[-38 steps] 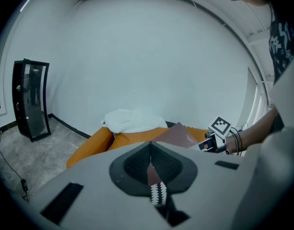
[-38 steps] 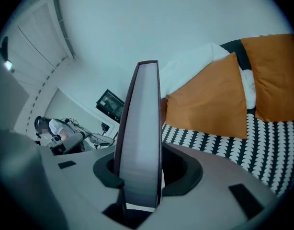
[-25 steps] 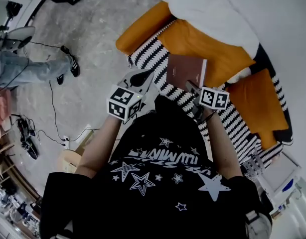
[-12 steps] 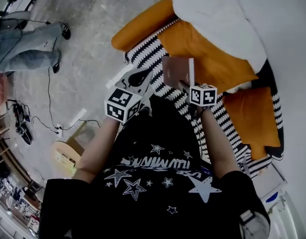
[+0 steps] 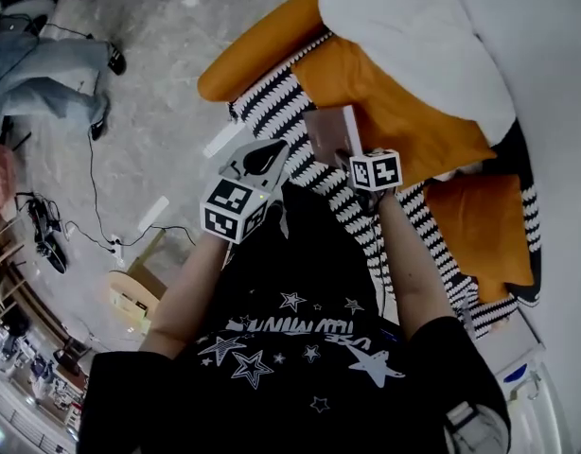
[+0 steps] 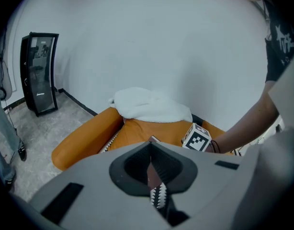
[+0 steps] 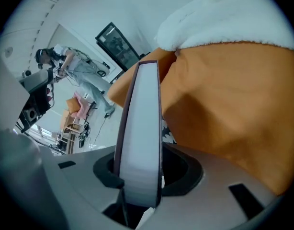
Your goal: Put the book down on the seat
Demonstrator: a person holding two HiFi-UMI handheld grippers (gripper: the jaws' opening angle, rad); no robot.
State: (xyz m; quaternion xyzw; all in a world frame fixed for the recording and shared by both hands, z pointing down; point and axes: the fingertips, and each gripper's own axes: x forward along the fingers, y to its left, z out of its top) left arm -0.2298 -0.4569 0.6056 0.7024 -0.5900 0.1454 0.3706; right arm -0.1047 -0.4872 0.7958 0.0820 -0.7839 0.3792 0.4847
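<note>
The brown book [image 5: 326, 130] stands on edge over the black-and-white striped seat [image 5: 272, 112] of an orange armchair. My right gripper [image 5: 349, 157] is shut on its lower edge. In the right gripper view the white page block [image 7: 140, 128] rises upright between the jaws of the right gripper [image 7: 137, 178], with the orange back cushion [image 7: 223, 104] behind it. My left gripper [image 5: 262, 151] hovers to the left of the book above the seat's front edge. Its jaws stand together with nothing in them, and only a sliver of striped seat [image 6: 158, 195] shows past them.
A white blanket [image 5: 413, 36] lies over the chair's back. Orange armrests [image 5: 253, 50] flank the seat. On the grey floor are a person in jeans [image 5: 44, 64], cables [image 5: 92, 197] and a wooden stool [image 5: 130, 296]. A black cabinet [image 6: 39, 73] stands against the wall.
The right gripper has shifted slightly left and turned the book, so it shows more edge-on in the head view. The left gripper barely moved. The person in the background has walked on.
</note>
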